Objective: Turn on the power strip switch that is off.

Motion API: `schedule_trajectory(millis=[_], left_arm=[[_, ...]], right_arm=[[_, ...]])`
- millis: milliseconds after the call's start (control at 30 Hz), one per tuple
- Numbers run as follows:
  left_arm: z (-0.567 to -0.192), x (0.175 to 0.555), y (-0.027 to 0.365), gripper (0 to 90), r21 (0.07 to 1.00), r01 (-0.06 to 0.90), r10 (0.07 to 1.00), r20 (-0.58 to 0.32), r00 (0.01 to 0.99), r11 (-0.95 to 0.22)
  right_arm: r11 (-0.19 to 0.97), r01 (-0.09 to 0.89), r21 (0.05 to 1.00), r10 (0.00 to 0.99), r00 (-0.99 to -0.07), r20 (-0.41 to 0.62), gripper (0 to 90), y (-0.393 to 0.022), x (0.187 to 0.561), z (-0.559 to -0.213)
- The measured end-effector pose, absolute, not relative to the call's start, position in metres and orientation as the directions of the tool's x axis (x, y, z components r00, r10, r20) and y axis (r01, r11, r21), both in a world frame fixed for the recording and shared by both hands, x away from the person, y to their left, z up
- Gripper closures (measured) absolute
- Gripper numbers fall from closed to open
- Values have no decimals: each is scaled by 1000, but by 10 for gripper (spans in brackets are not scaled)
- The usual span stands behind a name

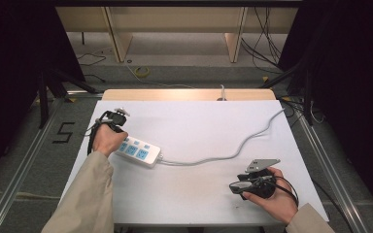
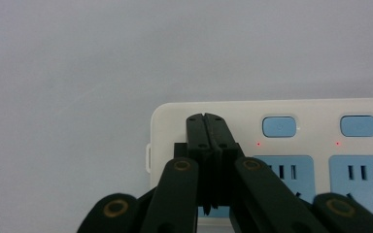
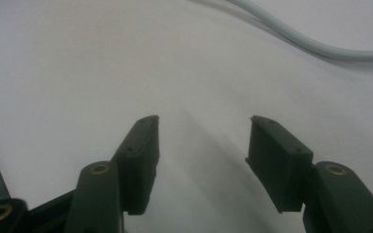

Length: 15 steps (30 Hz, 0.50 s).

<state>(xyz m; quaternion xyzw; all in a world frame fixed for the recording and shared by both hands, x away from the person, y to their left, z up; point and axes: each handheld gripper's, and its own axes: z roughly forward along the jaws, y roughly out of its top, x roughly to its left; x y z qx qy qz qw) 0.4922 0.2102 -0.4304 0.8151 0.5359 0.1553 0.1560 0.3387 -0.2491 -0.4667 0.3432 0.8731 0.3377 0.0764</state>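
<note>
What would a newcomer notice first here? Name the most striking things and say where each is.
The white power strip with blue sockets lies at the table's left, and its grey cable snakes off to the far right. The left gripper has its jaws shut together over the strip's end, beside two blue switches with small red lights. The right gripper is at the near right, jaws open over bare table.

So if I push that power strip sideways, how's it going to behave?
The power strip looks rigid and flat, so it would probably slide, not tip. Its grey cord lies slack and curved, so it would likely trail and pull the strip round a little.
</note>
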Motion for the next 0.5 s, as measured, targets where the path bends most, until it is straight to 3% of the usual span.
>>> schedule_trajectory(millis=[500], left_arm=[[-425,502,205,898,401,825,915,107,389,-398]], right_arm=[[538,544,644,648,-755,97,442,-249,339,-466]])
